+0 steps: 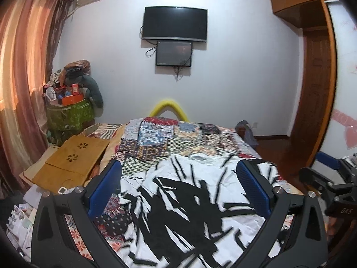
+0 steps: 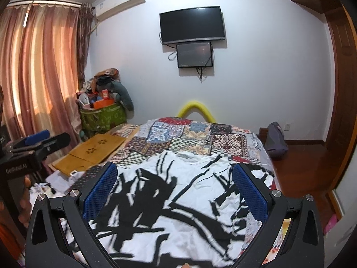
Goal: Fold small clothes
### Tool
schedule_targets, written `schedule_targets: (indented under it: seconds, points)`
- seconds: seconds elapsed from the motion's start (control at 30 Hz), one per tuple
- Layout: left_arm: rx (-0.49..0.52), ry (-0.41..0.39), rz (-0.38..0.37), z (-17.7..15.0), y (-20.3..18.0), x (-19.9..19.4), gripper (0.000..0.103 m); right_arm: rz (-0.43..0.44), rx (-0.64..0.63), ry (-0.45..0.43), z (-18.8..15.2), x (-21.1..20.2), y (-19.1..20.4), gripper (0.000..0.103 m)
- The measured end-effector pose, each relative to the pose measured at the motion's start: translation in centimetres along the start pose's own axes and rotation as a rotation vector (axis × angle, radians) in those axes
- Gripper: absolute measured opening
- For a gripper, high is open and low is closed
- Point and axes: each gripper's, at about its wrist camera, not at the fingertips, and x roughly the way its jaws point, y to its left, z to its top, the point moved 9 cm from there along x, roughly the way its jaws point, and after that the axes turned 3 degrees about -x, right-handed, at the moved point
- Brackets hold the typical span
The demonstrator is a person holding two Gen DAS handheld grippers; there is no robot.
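A white garment with bold black strokes (image 1: 185,205) lies spread on the patchwork bed cover (image 1: 169,138). My left gripper (image 1: 178,169) hovers over its near part, jaws wide apart, nothing between the blue pads (image 1: 104,187). In the right wrist view the same garment (image 2: 178,196) fills the foreground. My right gripper (image 2: 175,170) is open above it, blue pads (image 2: 250,192) on each side. The right gripper's body shows at the right edge of the left view; the left gripper (image 2: 36,141) shows at the left edge of the right view.
A bamboo lap tray (image 1: 71,160) rests on the bed's left side. A green bin piled with clutter (image 1: 69,111) stands by the curtain (image 1: 24,82). A TV (image 1: 175,23) hangs on the far wall. Wooden floor and door frame (image 2: 296,169) lie right of the bed.
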Motion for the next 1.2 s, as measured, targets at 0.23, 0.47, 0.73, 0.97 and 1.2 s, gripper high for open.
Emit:
schedule_targets:
  seconds: [0.23, 0.47, 0.73, 0.97, 1.2]
  points:
    - [0.015, 0.088, 0.031, 1.1, 1.9, 8.6, 0.103, -0.021, -0.012, 0.046, 0.4, 5.0, -2.9, 0.103]
    - [-0.015, 0.228, 0.045, -0.6, 4.2, 18.0, 0.103, -0.008, -0.032, 0.165, -1.0, 11.7, -5.3, 0.103]
    - [0.024, 0.396, 0.137, -5.8, 9.0, 27.4, 0.103, 0.01, -0.002, 0.341, -4.4, 18.8, -10.0, 0.103]
    - [-0.027, 0.502, 0.182, -10.3, 13.3, 30.7, 0.103, -0.025, -0.024, 0.489, -7.8, 26.4, -13.8, 0.079]
    - [-0.044, 0.533, 0.257, -11.8, 17.6, 31.2, 0.103, -0.057, -0.095, 0.572, -10.0, 31.5, -15.1, 0.067]
